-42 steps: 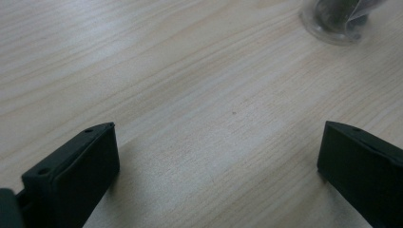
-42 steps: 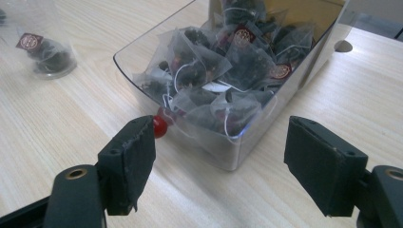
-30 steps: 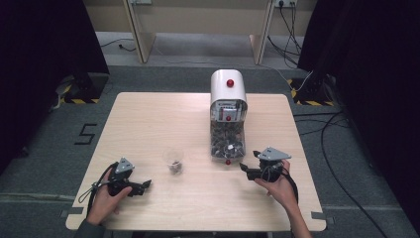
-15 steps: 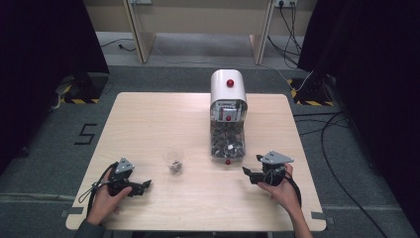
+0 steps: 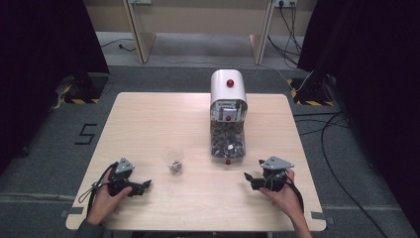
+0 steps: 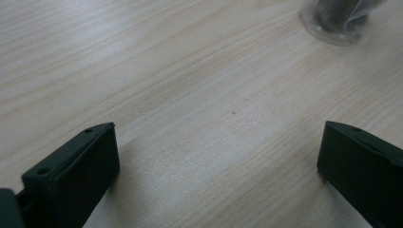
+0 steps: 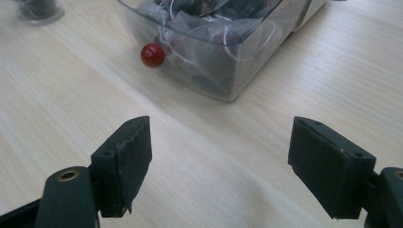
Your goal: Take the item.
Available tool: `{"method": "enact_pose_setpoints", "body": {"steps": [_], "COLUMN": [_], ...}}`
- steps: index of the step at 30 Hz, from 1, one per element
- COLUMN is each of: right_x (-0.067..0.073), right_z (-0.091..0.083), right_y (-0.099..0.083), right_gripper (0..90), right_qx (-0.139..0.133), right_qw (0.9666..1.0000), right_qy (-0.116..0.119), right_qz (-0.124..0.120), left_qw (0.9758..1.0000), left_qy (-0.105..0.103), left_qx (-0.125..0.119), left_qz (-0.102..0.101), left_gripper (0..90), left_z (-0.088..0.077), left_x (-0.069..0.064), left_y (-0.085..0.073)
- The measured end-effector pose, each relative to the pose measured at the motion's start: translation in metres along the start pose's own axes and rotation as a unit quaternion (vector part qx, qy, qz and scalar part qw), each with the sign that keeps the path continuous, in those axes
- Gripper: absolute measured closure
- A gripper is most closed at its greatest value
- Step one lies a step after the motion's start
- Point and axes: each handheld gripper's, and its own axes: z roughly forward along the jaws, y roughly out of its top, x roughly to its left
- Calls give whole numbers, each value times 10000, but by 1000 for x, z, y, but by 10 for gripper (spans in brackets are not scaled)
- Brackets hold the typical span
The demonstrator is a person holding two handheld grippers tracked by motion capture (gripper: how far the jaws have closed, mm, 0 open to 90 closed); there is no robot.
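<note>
- Left hand-held gripper [image 5: 143,185] rests on the worktop [image 5: 148,124], jaws wide, empty, near a small cup [image 5: 174,162]
- Right hand-held gripper [image 5: 249,178], jaws wide, empty, faces the clear bin [image 7: 214,52] of the dispenser [image 5: 228,111]

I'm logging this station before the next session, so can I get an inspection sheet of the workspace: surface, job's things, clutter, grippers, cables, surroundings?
Surface: light wooden table, bare apart from the items below.
Job's things: white dispenser with a red knob, its clear bin full of bagged items and fronted by a second red knob; small clear cup standing left of the bin, apart from it, something dark inside.
Clutter: nothing seen.
Grippers: left gripper and right gripper both hand-held low at the near edge, jaws wide open, empty.
Cables: one trails from each gripper; more run over the floor at right.
Surroundings: grey carpet, black curtains, a floor marking "5".
</note>
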Motion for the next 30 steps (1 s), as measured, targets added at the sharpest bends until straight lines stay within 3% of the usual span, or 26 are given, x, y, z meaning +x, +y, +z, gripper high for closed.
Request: {"method": "enact_pose_setpoints", "body": {"steps": [14,21,23,30], "right_x": [7,13,14,15], "right_z": [-7,-9,-12,-22], "right_y": [-14,-28,-33,-41], "right_gripper": [232,247,244,216], "right_qx": [225,610,556,554], "right_qw": [9997,9981,9981,9980], "right_qy": [8,-45,15,-30], "right_qz": [-17,72,249,293], "left_qw": [10000,10000,10000,10000], "left_qy": [0,0,0,-1], "left_qx": [0,-1,-2,0], "left_qz": [-1,-1,-1,0], "left_gripper": [0,0,0,0], "left_z": [0,0,0,0], "left_x": [0,0,0,0], "left_y": [0,0,0,0]}}
